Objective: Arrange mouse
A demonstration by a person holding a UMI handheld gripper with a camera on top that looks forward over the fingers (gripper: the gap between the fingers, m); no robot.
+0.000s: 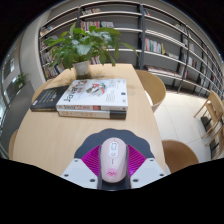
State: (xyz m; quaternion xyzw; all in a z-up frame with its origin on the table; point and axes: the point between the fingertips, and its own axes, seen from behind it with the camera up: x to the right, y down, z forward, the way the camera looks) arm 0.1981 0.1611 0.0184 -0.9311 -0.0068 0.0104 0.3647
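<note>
The mouse [113, 156] is white with a pale scroll wheel along its middle, and it sits at the near end of the worktop [60, 135], a light wooden surface that stretches away from it. The gripper [113, 170] has the mouse between its two fingers: the magenta pads [94, 160] lie close against each flank of the mouse, but whether they press on it or merely stand beside it cannot be told from this view, since the mouse could equally be resting on the worktop.

Beyond the mouse, further along the worktop, lies a stack of books [95, 97] with a white cover bearing red lettering on top. Left of that stack, and also beyond the mouse, is a dark book [48, 98] lying flat. Further still from the mouse, past the books, stands a potted plant [82, 46] with broad green leaves in a pale pot.

To the right of the mouse, off the edge of the worktop, is a wooden chair [153, 88]. Far behind everything, well apart from the mouse, tall bookshelves [150, 35] filled with books line the wall.
</note>
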